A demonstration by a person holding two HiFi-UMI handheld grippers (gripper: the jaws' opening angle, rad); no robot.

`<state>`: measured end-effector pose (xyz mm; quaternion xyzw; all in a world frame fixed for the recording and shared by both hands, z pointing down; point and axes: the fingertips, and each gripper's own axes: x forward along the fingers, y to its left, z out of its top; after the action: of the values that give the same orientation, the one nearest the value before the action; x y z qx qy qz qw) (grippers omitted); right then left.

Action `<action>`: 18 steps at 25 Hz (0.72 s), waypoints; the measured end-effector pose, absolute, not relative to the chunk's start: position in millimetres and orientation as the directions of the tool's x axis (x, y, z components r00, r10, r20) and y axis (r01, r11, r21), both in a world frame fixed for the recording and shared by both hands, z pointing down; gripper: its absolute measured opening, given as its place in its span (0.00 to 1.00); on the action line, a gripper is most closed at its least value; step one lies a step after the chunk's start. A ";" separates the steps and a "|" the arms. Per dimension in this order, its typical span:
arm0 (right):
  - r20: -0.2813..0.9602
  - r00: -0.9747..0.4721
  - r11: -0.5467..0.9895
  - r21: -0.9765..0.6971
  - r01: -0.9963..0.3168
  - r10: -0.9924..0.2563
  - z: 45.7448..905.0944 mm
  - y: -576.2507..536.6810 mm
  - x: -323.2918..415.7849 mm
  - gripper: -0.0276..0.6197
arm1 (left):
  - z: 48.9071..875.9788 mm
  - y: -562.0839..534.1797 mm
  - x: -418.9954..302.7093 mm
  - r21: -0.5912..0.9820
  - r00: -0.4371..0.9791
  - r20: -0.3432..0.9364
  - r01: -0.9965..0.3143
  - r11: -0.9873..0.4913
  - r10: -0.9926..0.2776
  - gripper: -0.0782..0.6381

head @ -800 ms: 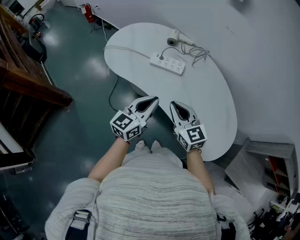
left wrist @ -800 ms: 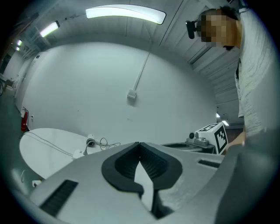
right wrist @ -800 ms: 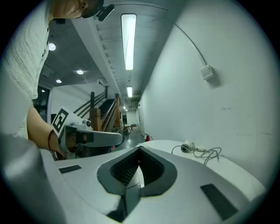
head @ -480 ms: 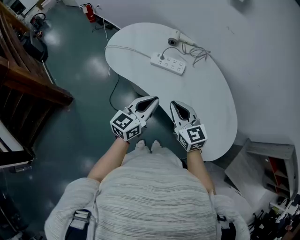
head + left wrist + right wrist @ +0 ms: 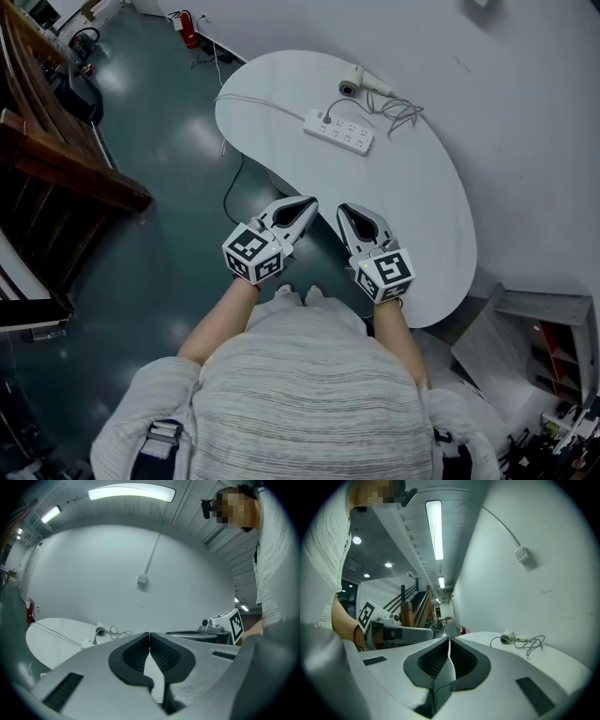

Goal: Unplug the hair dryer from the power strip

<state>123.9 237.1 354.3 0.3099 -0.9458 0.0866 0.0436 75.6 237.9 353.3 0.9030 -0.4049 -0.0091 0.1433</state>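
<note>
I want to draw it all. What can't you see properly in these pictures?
- Head view: which socket on the power strip the plug fills, too small.
- Right gripper view: power strip hidden behind the right gripper body.
- Head view: the strip's white cord end, lost past the table edge.

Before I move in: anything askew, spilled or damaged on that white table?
Nothing damaged or spilled. The white hair dryer lies at the far edge of the white rounded table, its grey cord loosely tangled beside the white power strip.
</note>
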 end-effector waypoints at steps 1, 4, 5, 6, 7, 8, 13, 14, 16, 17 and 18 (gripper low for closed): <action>0.134 -0.804 0.792 -0.140 -0.594 -0.579 354.3 235.9 125.2 0.09 | 353.9 237.6 75.5 0.264 0.671 0.103 -0.730 -0.630 -0.734 0.12; 0.124 -0.807 0.792 -0.154 -0.591 -0.578 353.6 230.0 127.7 0.09 | 353.9 234.0 74.5 0.260 0.670 0.107 -0.732 -0.630 -0.735 0.12; 0.124 -0.808 0.794 -0.154 -0.588 -0.575 353.6 228.0 127.5 0.09 | 353.8 232.0 73.8 0.259 0.670 0.108 -0.732 -0.630 -0.735 0.12; 0.125 -0.810 0.796 -0.152 -0.586 -0.573 353.6 226.1 126.8 0.09 | 353.6 229.4 73.0 0.257 0.671 0.109 -0.732 -0.631 -0.734 0.12; 0.126 -0.811 0.797 -0.149 -0.585 -0.571 353.3 223.8 125.4 0.09 | 353.2 226.1 71.9 0.255 0.672 0.109 -0.731 -0.633 -0.732 0.12; 0.127 -0.811 0.798 -0.145 -0.585 -0.571 352.9 220.8 123.6 0.09 | 352.5 221.9 70.5 0.253 0.674 0.109 -0.729 -0.636 -0.730 0.12; 0.129 -0.803 0.795 -0.122 -0.595 -0.581 350.3 192.2 113.8 0.09 | 347.9 188.5 63.2 0.250 0.692 0.093 -0.713 -0.656 -0.716 0.12; 0.130 -0.800 0.793 -0.118 -0.598 -0.585 350.4 184.7 111.5 0.09 | 347.8 180.0 61.2 0.249 0.696 0.090 -0.708 -0.661 -0.712 0.12; 0.136 -0.793 0.787 -0.108 -0.608 -0.594 352.4 168.7 106.1 0.09 | 349.6 162.3 57.2 0.245 0.709 0.087 -0.696 -0.675 -0.699 0.12; 0.142 -0.788 0.783 -0.104 -0.614 -0.599 354.4 160.3 103.1 0.09 | 351.7 153.5 55.3 0.245 0.718 0.090 -0.688 -0.684 -0.690 0.12; 0.149 -0.783 0.778 -0.100 -0.620 -0.604 356.9 151.6 99.7 0.09 | 354.7 144.5 53.0 0.245 0.727 0.095 -0.679 -0.692 -0.680 0.12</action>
<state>99.7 151.6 356.9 0.3252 -0.9414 0.0720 0.0542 53.0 144.5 354.7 0.9199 -0.3693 -0.0016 0.1323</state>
